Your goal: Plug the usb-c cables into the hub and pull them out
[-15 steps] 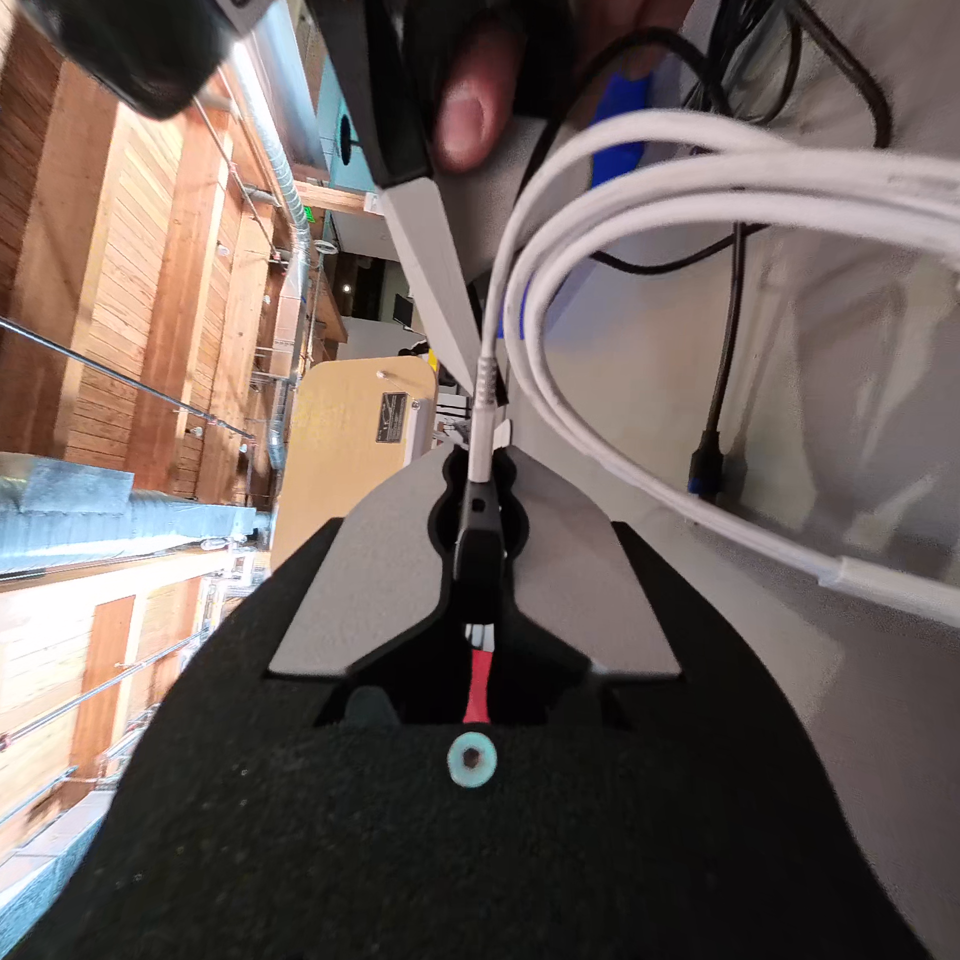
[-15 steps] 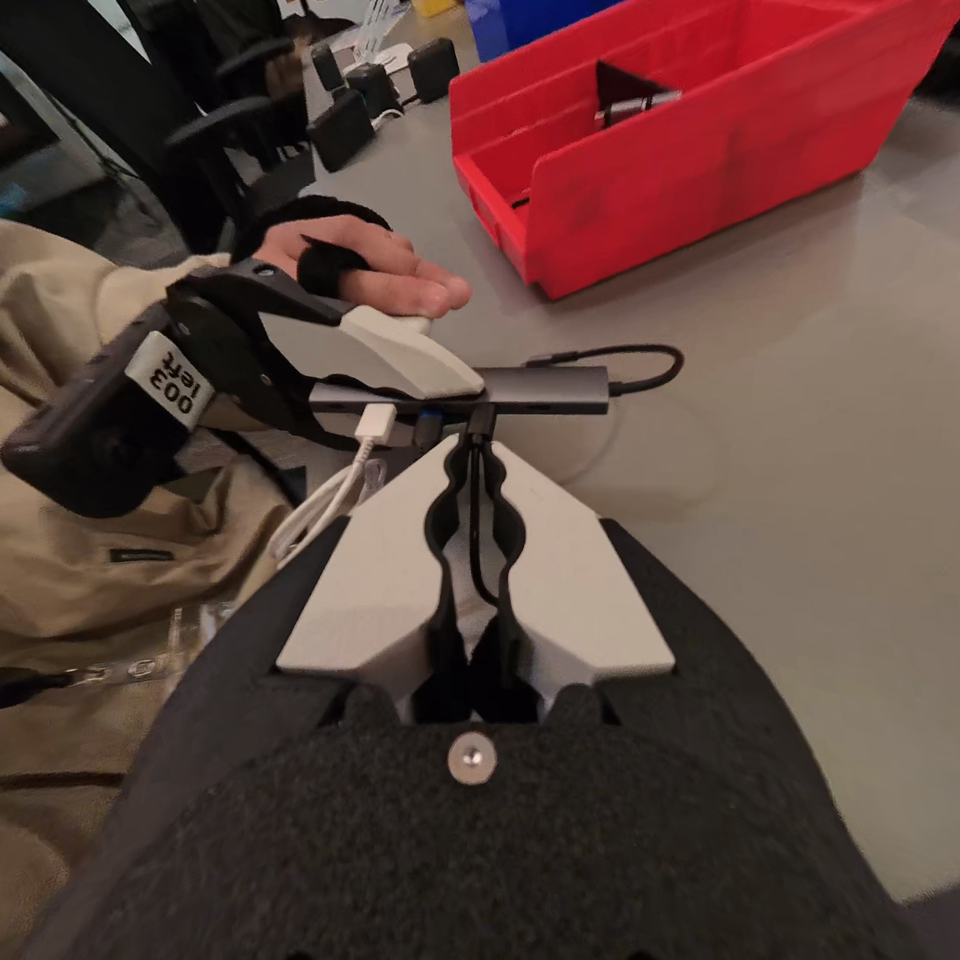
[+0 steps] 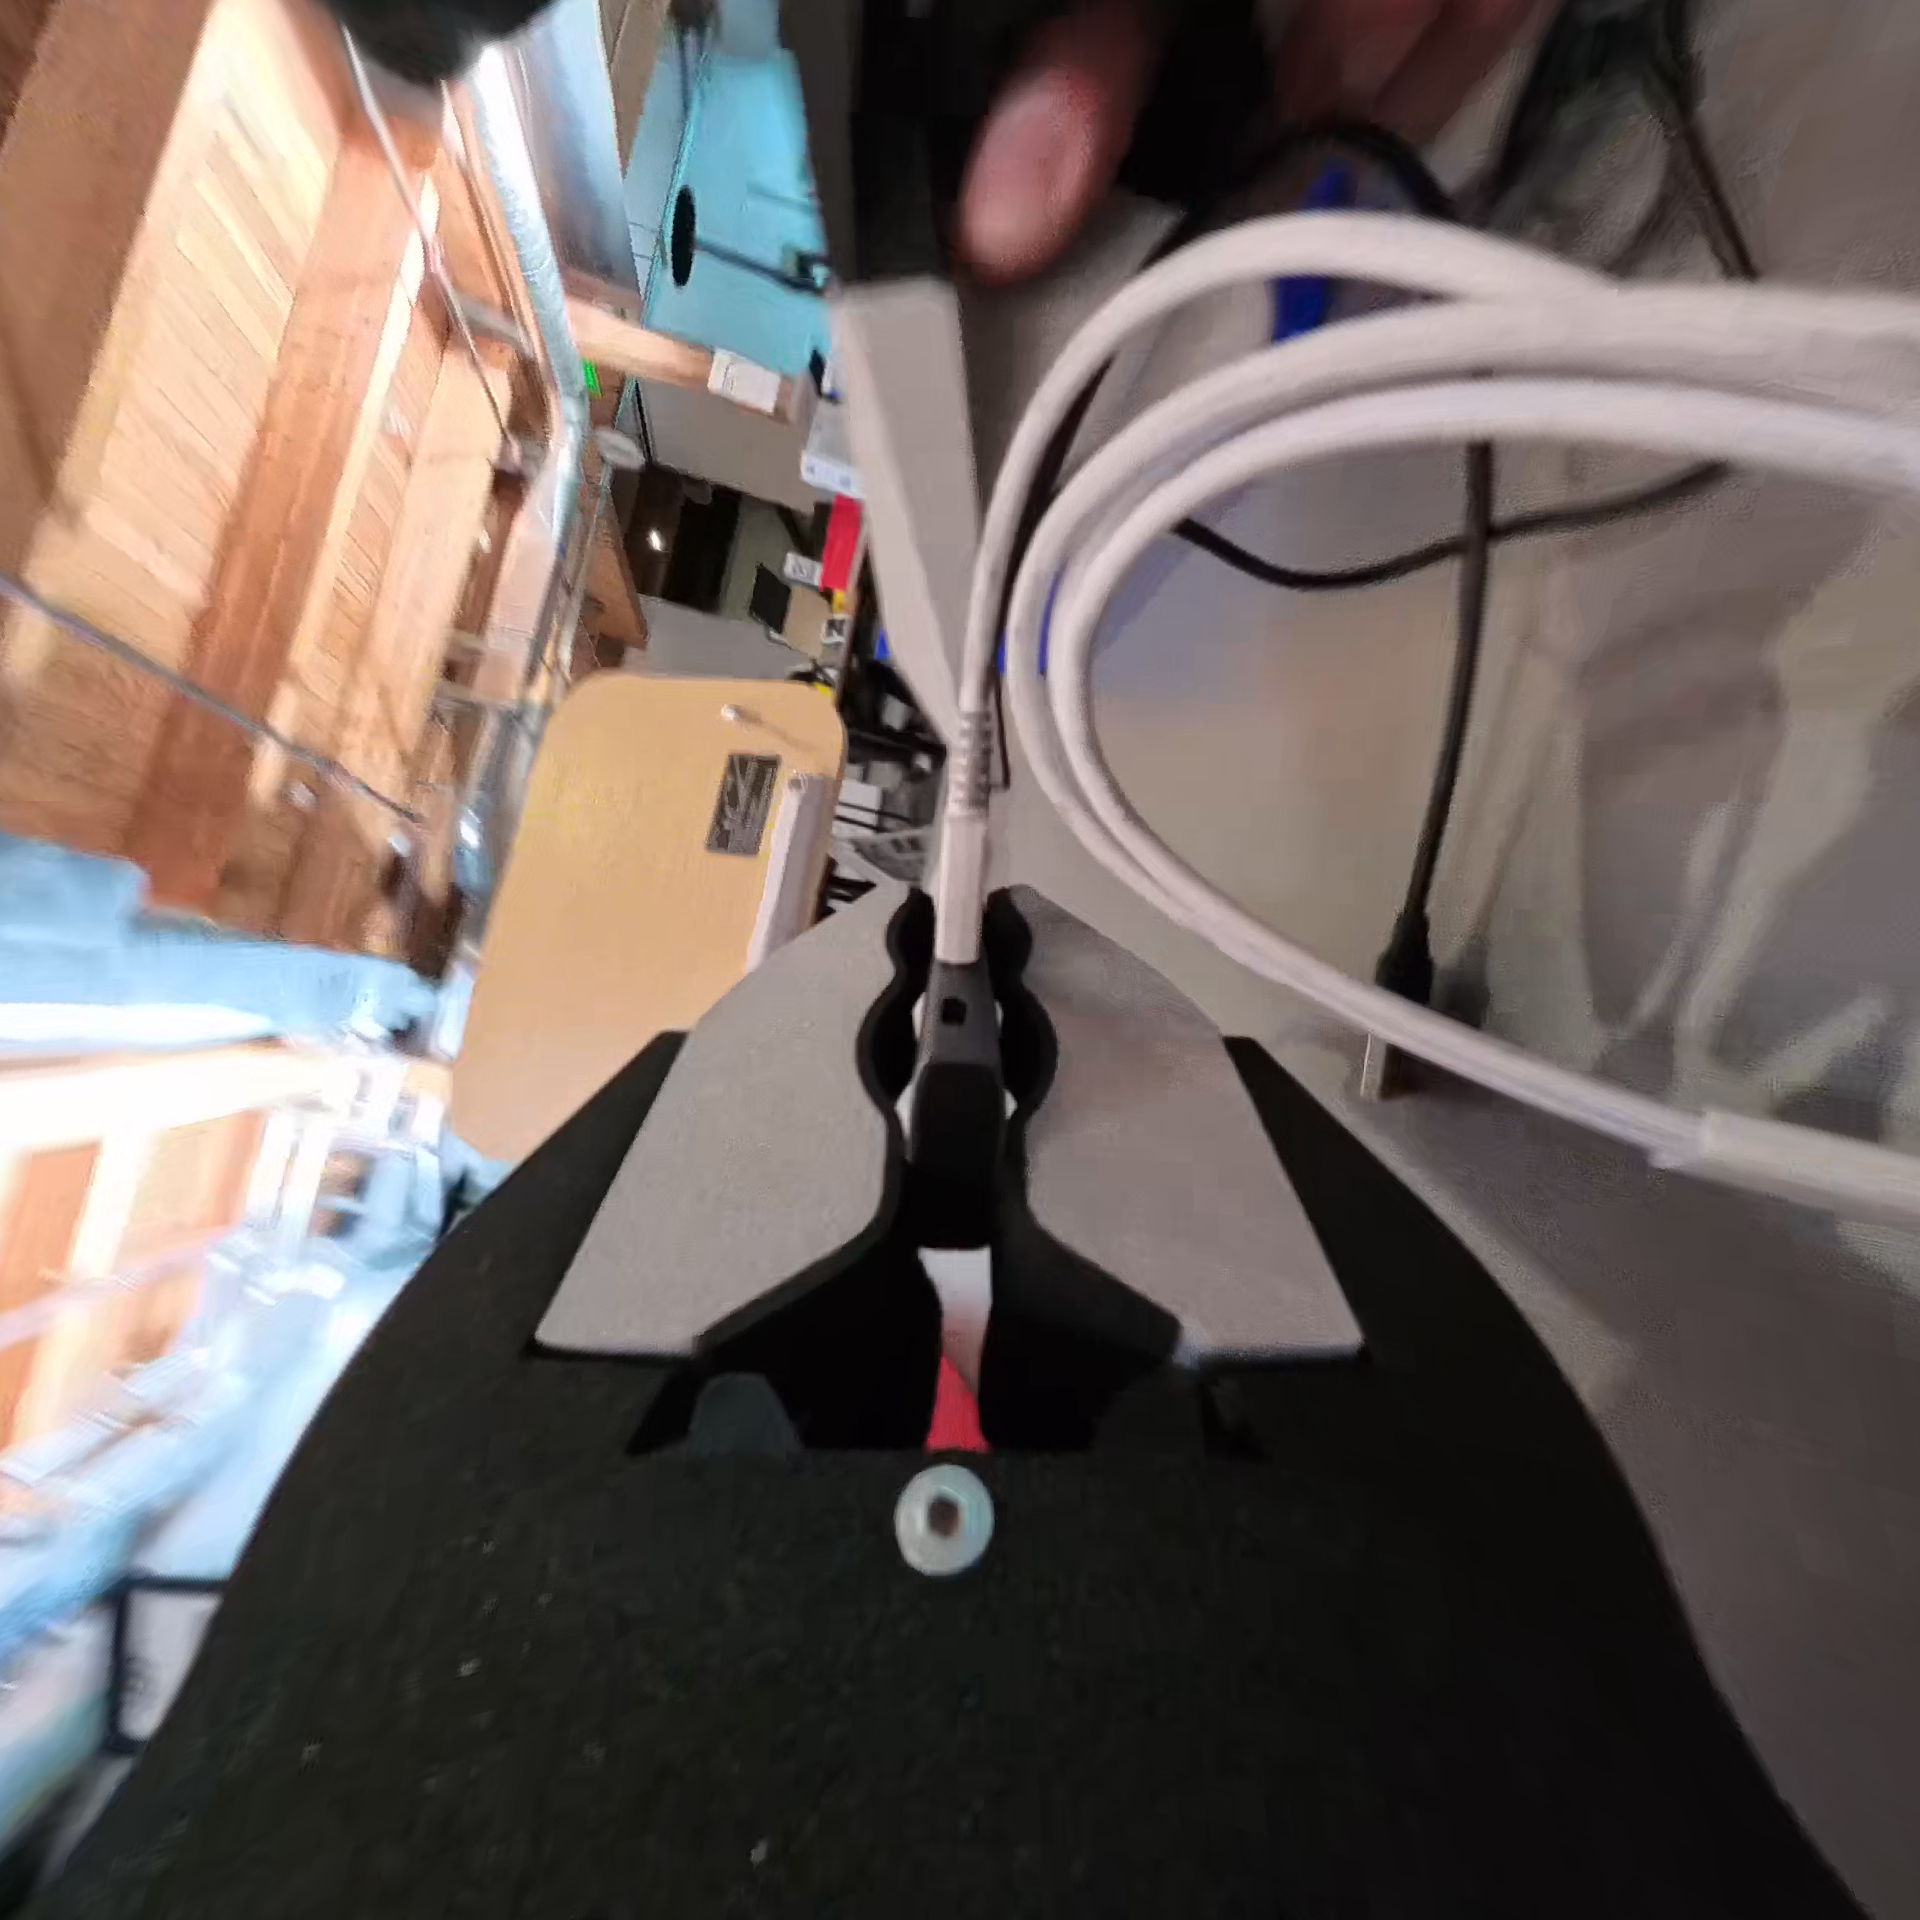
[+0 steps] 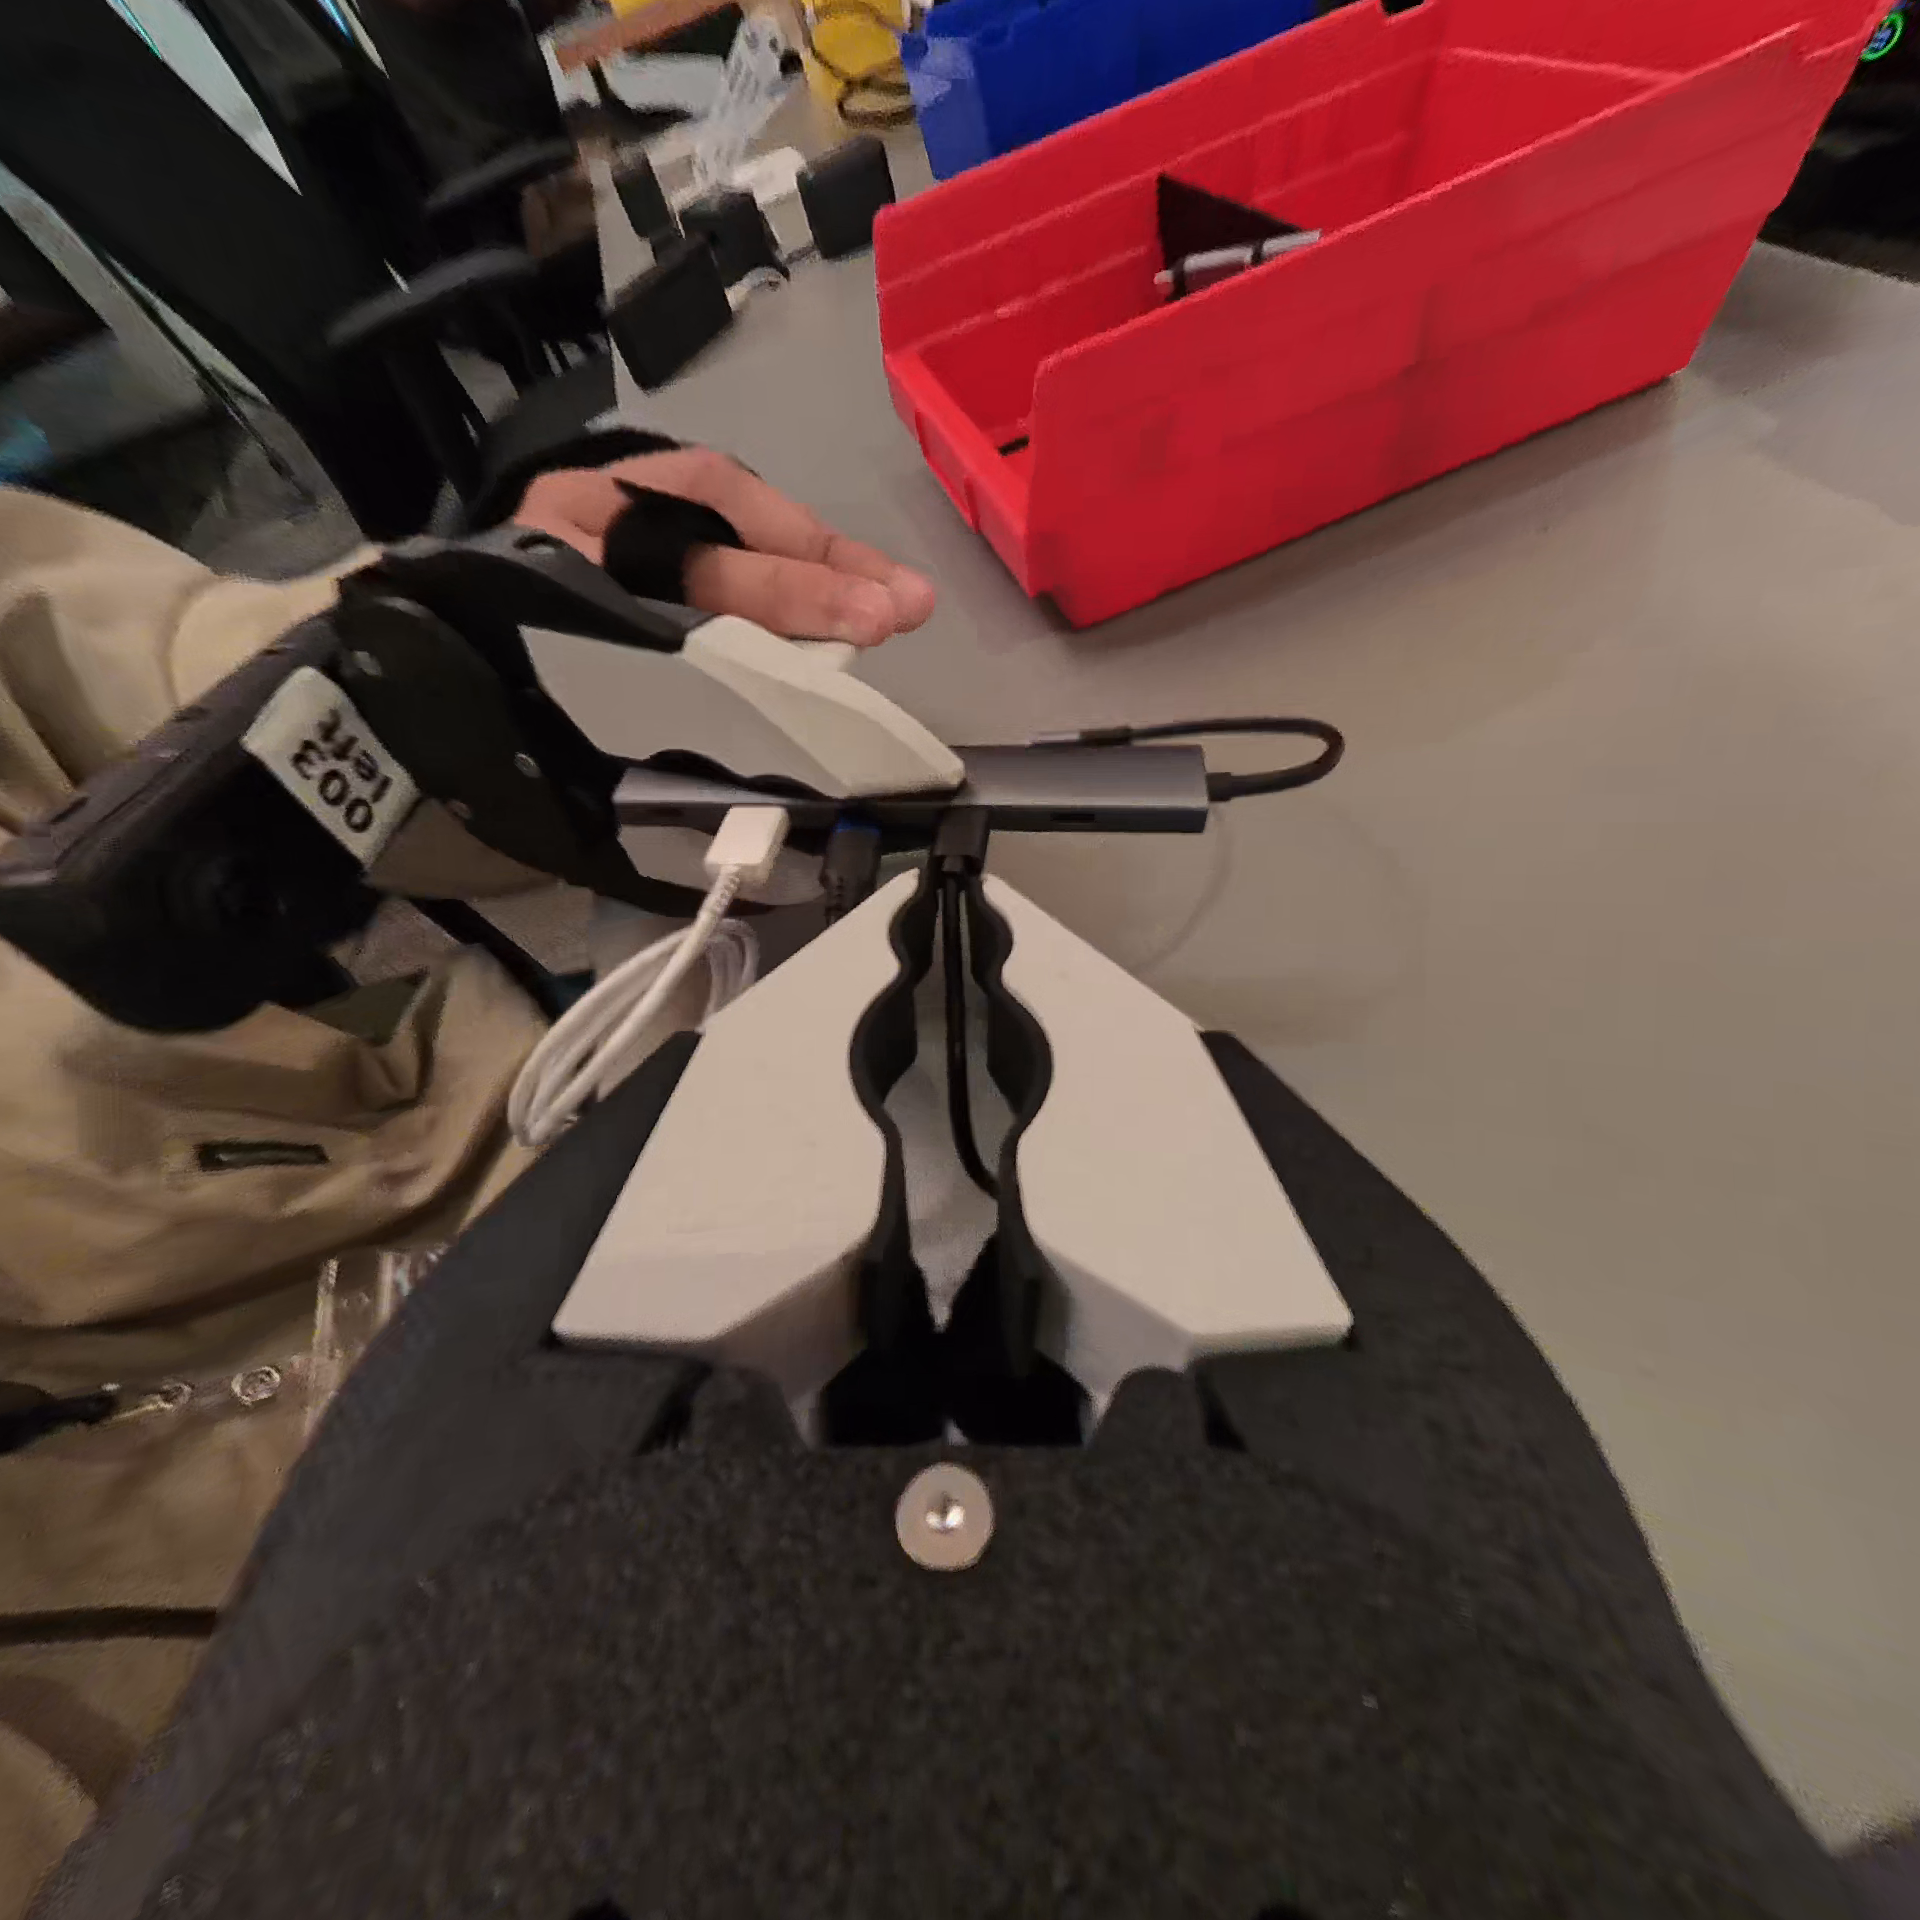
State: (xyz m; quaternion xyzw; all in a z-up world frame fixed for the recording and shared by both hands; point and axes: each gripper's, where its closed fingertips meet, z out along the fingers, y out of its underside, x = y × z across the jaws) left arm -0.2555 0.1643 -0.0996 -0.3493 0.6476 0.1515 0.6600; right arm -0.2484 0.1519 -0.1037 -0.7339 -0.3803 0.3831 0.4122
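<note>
Grey table (image 4: 1558,935) carries a red bin (image 4: 1351,343) at one o'clock. Left gripper (image 4: 883,774) clamps the hub (image 4: 1091,790). Right gripper (image 4: 951,894), jaws narrowly apart, straddles the black cable (image 4: 954,997) loosely.

Hub (image 4: 1091,784) front crowded: white plug (image 4: 746,840), dark plug beside it (image 4: 847,868), black cable (image 4: 961,997) between right gripper (image 4: 951,914) fingers. Left gripper (image 4: 831,727) clamps hub's left end. Grey table (image 4: 1507,935) right of hub open; red bin (image 4: 1299,343) blocks behind.
</note>
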